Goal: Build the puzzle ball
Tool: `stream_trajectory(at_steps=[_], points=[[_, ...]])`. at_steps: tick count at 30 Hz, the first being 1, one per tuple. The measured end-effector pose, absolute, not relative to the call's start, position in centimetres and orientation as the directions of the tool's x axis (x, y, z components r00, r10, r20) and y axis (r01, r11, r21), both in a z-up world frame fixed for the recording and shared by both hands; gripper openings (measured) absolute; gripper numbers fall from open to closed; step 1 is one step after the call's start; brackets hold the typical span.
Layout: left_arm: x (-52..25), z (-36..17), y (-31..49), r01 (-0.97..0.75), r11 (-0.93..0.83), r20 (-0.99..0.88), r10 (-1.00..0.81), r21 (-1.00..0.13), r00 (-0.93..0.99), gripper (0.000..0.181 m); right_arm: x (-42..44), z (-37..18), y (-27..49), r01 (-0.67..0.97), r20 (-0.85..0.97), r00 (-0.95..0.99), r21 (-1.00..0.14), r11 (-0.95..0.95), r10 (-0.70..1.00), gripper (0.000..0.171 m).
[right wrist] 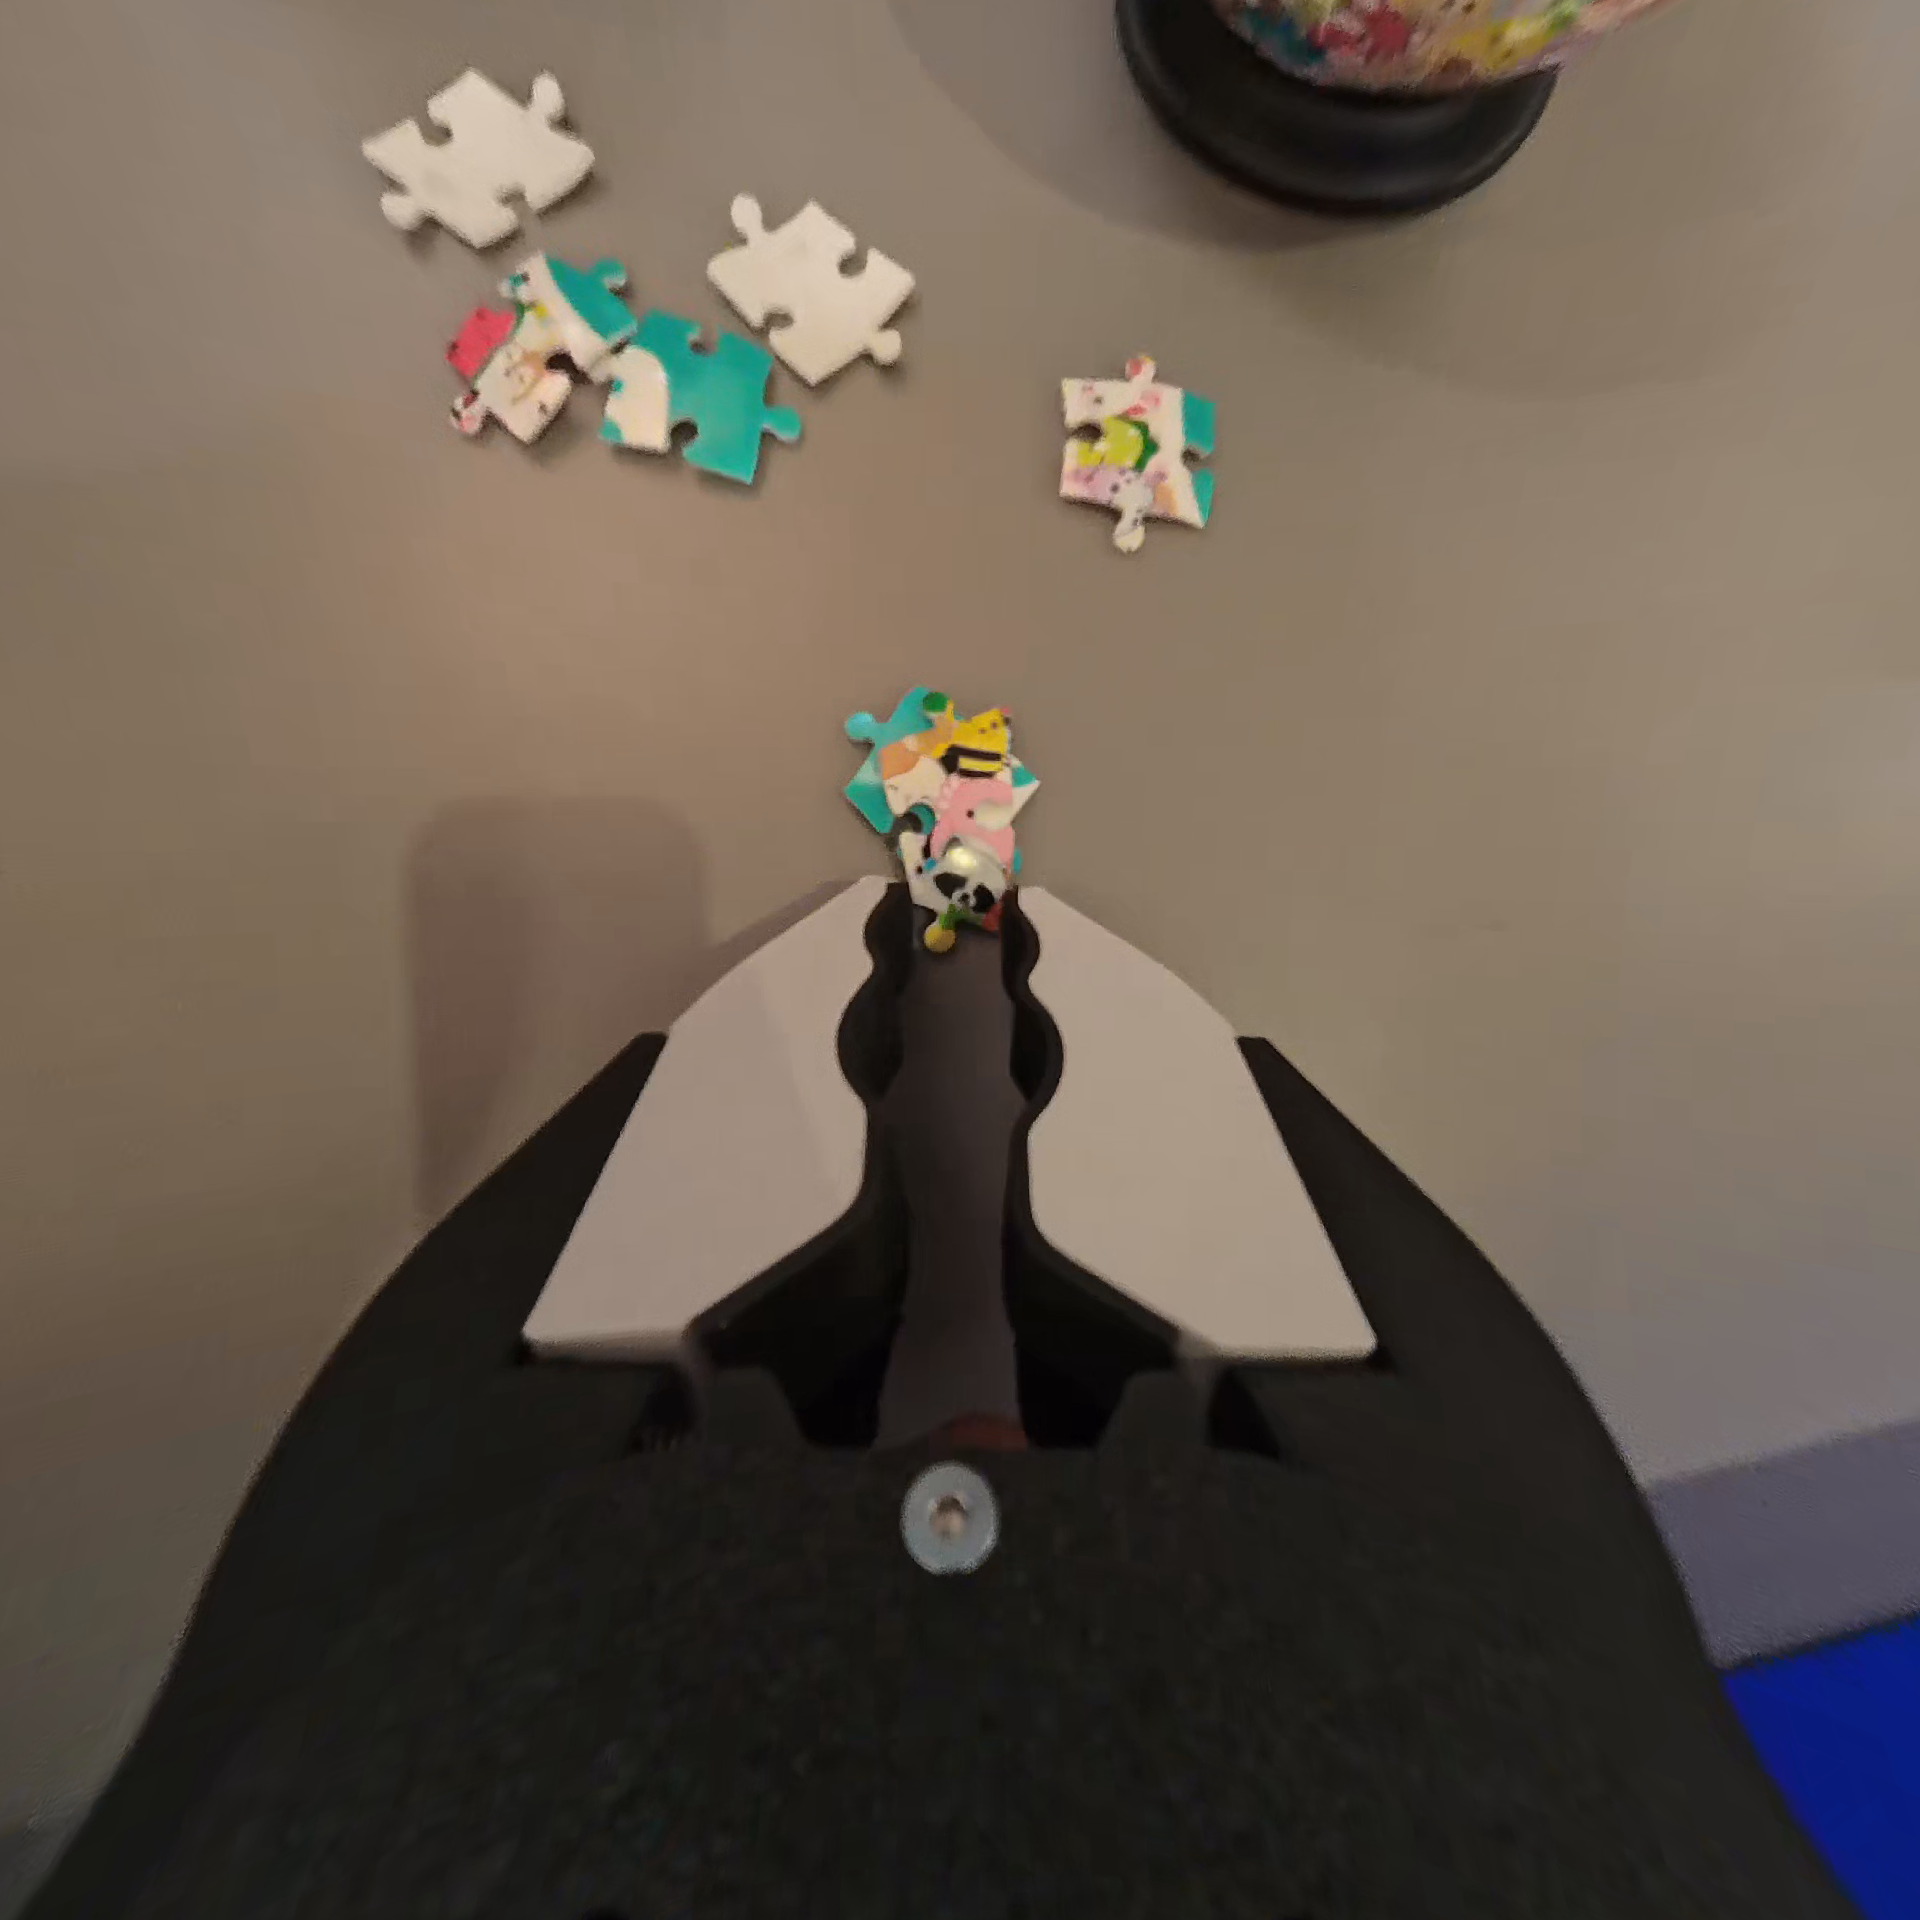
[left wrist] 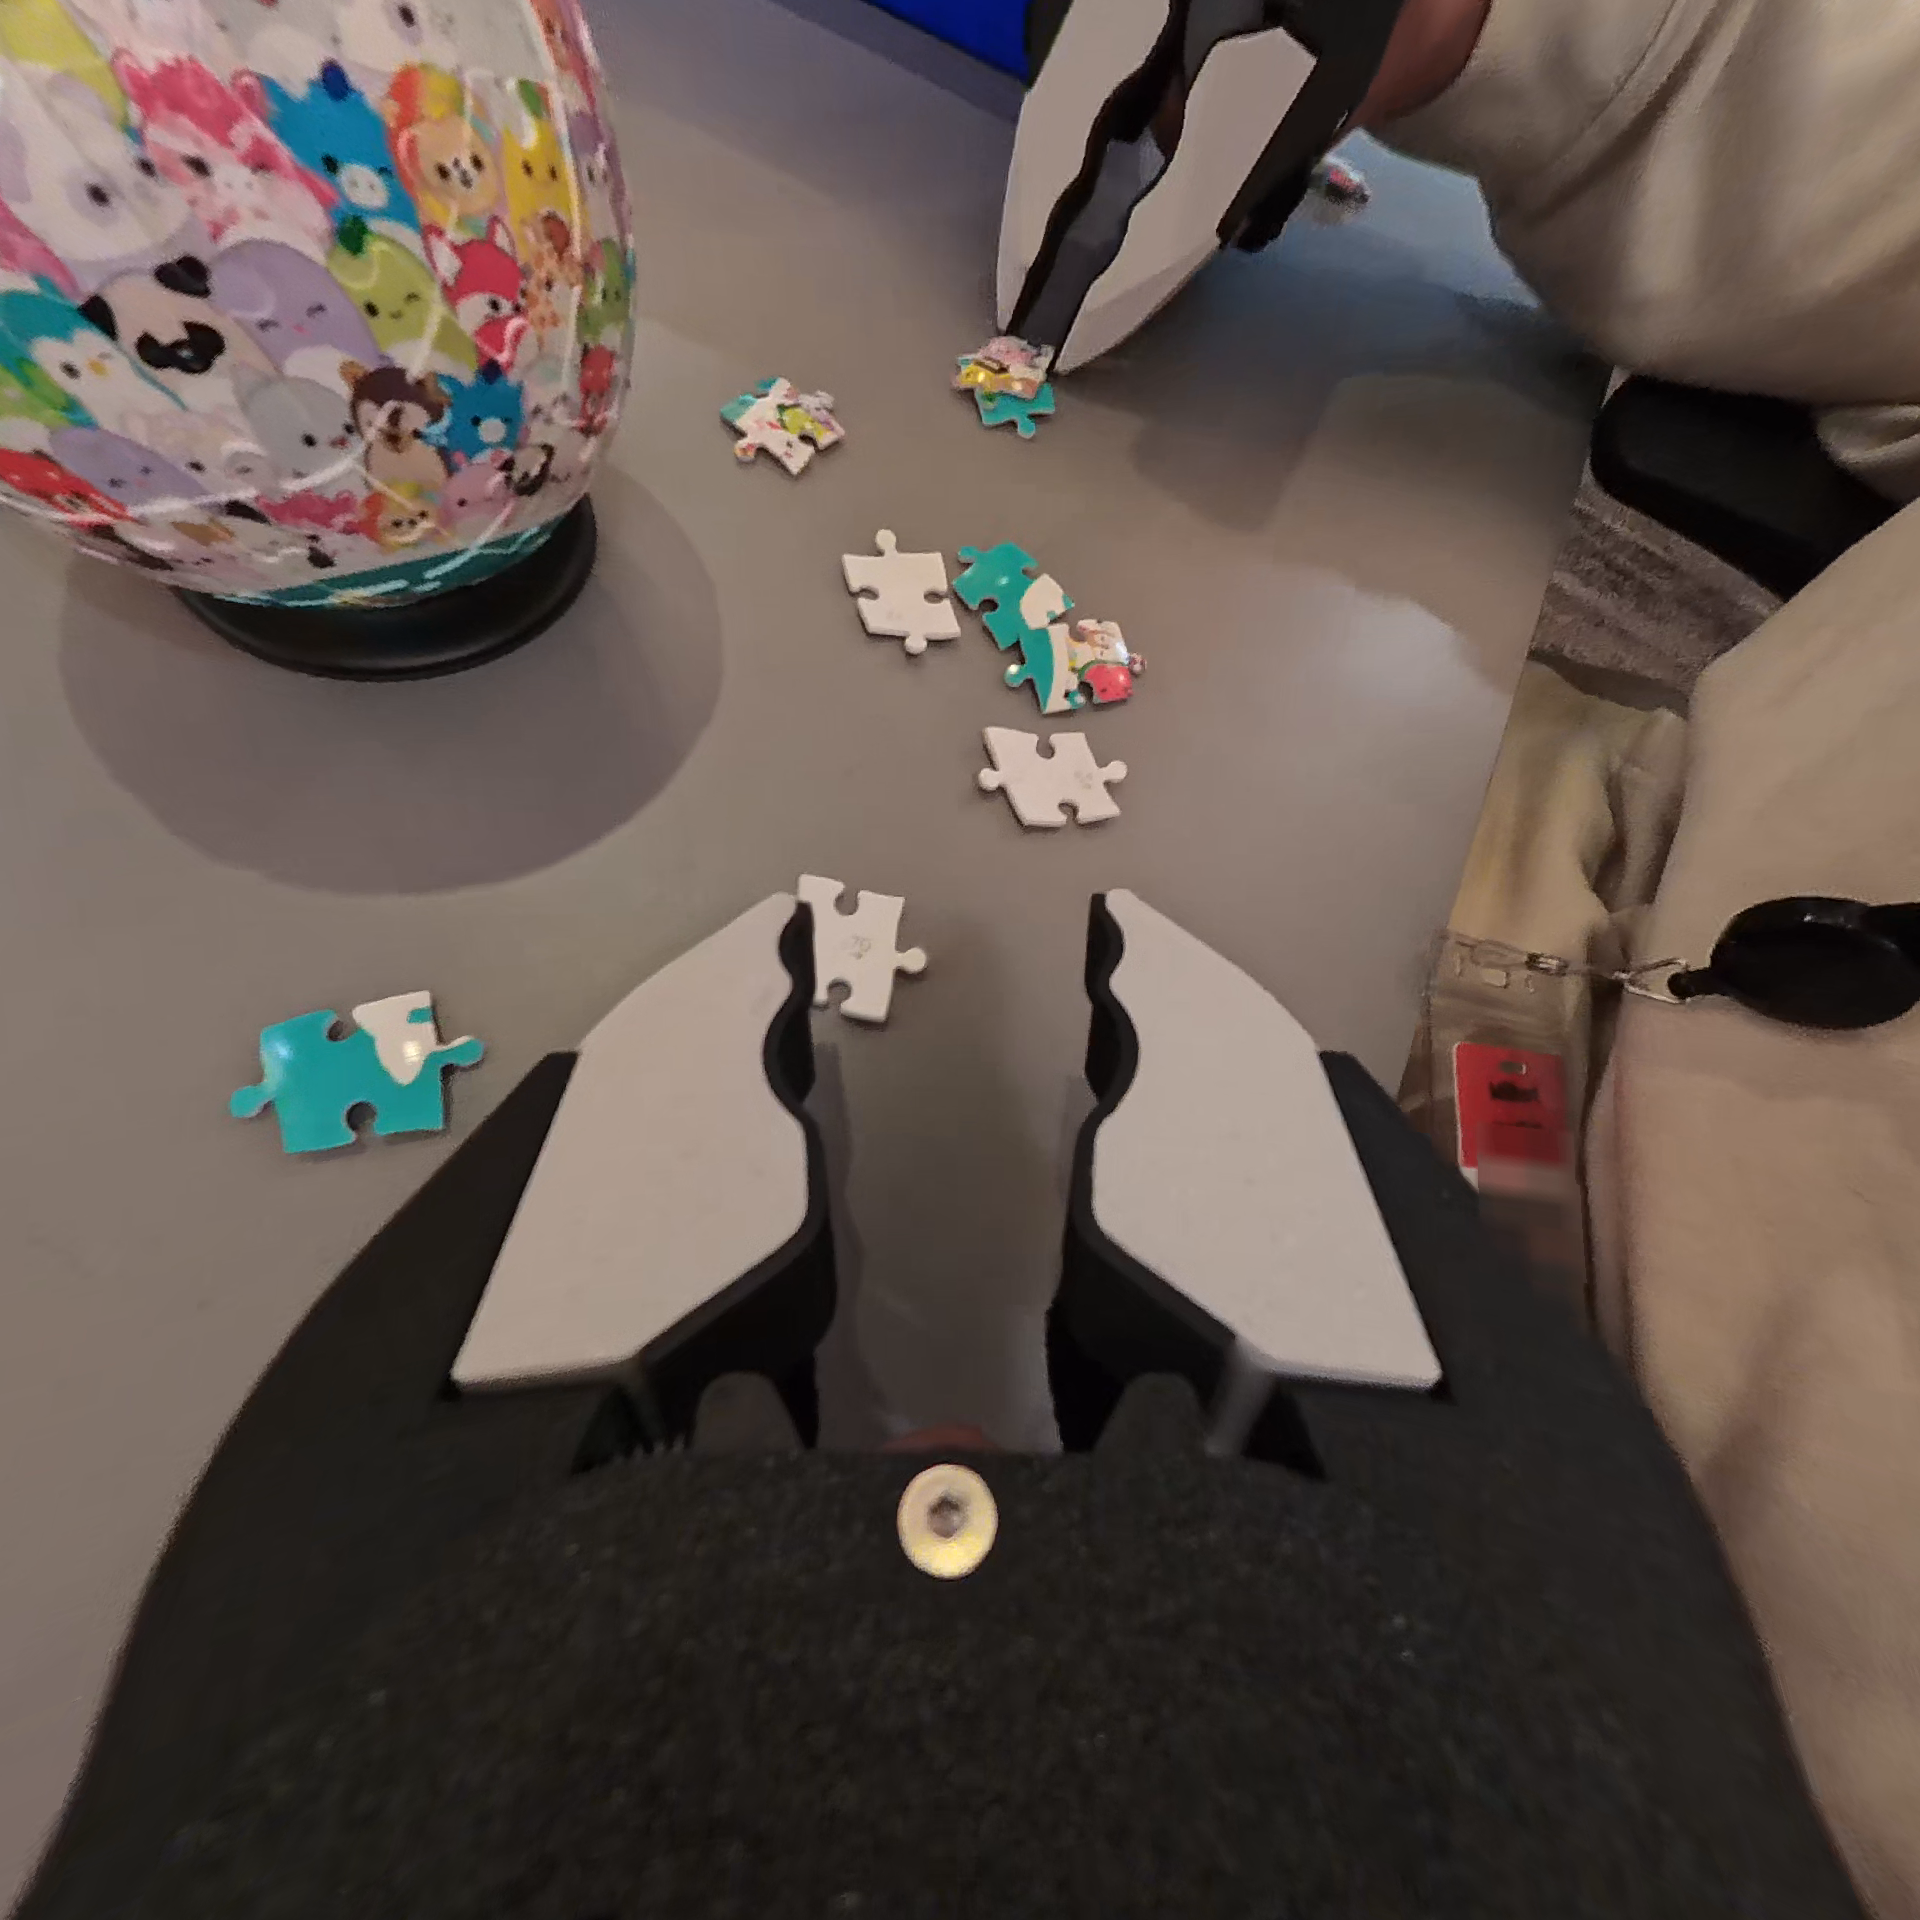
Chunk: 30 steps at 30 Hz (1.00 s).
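Nine loose puzzle pieces, flat glossy card with knobbed and notched edges, lie scattered on a smooth matte grey bench point(left wrist: 312, 779). Three lie white back up: one by the left tongs' left fingertip point(left wrist: 860, 948), one mid-bench point(left wrist: 1051, 776), one farther out point(left wrist: 900, 589). Printed side up are a teal-and-white piece point(left wrist: 358, 1070) left of the left tongs, a cluster of teal and cartoon-printed pieces point(left wrist: 1049, 629), and a lone multicoloured piece point(left wrist: 781, 424). The puzzle ball point(left wrist: 291, 301), a curved shell of interlocked pieces printed with bright cartoon animals, sits at the bench's far left on a round black stand point(left wrist: 416, 623). Left tongs point(left wrist: 945, 914): grey plates on black wavy-edged fingers, spread wide apart, holding nothing; the left tip overlaps the near white piece, but contact cannot be told. Right tongs point(right wrist: 948, 894): same build, drawn narrow, tips on either side of the near end of a panda-printed piece point(right wrist: 945, 790) lying on the bench; whether they actually pinch it cannot be told. Beige fabric of a person's clothing point(left wrist: 1745, 1247) borders the bench at right, with a black badge reel point(left wrist: 1808, 977) clipped on.
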<state>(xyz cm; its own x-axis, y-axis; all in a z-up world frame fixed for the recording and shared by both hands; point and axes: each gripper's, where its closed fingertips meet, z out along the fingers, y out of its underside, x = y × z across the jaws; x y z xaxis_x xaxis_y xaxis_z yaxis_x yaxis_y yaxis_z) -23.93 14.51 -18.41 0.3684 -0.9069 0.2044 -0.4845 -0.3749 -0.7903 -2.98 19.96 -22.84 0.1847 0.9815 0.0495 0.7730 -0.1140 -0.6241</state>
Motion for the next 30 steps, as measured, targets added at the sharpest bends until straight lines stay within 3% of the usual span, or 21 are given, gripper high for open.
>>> stream_trajectory(at_steps=[7,12,16,20,30], points=[[-22.1,-16.4,14.4,-0.393,-0.395,0.255,-0.897,-0.831,0.362,0.045,-2.5,-22.0,19.9,0.748,0.132,0.318,-0.643,-0.162,0.939,0.016],[-19.4,-13.4,14.9,-0.168,-0.502,0.416,-0.828,-0.848,0.376,0.042,-8.0,-16.0,17.9,0.555,0.083,0.406,-0.813,-0.174,0.91,0.016],[-17.6,-12.1,14.4,-0.007,-0.61,0.579,-0.756,-0.793,0.306,0.042,-13.8,-12.6,16.7,0.421,0.095,0.487,-0.897,-0.138,0.869,0.016],[-18.0,-10.8,14.5,0.131,-0.67,0.68,-0.699,-0.731,0.219,0.03,-17.0,-13.0,15.7,0.379,0.084,0.524,-0.914,-0.144,0.848,0.016],[-19.1,-10.7,14.0,0.11,-0.635,0.642,-0.735,-0.765,0.217,0.005,-19.0,-12.8,14.5,0.412,0.16,0.518,-0.908,-0.081,0.84,0.016]])
